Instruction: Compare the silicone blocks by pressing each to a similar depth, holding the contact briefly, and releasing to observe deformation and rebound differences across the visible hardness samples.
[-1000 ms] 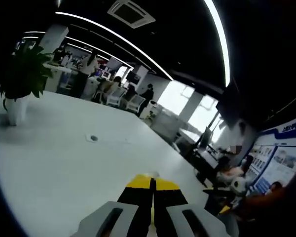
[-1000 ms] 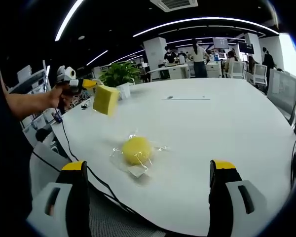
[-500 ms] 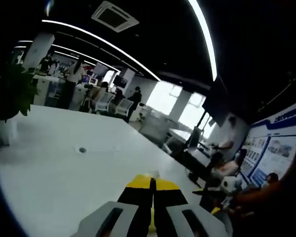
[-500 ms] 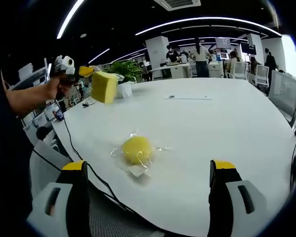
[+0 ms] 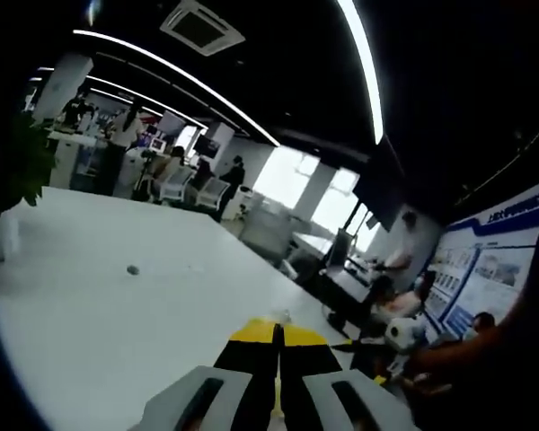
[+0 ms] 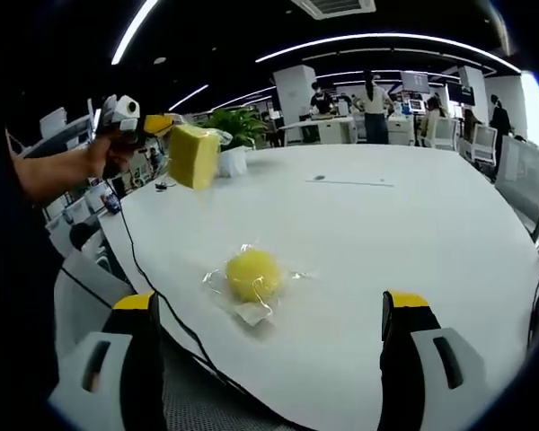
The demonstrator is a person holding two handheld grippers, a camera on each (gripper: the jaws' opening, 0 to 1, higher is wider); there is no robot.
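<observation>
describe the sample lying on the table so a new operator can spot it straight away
Start at the big white table in the right gripper view, then its near edge, just ahead of the open right gripper. There lies a round yellow ball in clear crinkled wrap. The yellow block is squarish and held up in the left gripper.

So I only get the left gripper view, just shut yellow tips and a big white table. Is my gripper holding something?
Observer: Yes. In the right gripper view the left gripper is shut on a yellow block, lifted above the table.
Operator: Is there another squishy thing?
Observer: A round yellow sample in a clear wrapper lies on the table, between the right gripper's jaws.
Operator: Is the right gripper touching it?
Observer: No. The right gripper is open, apart from it.
</observation>
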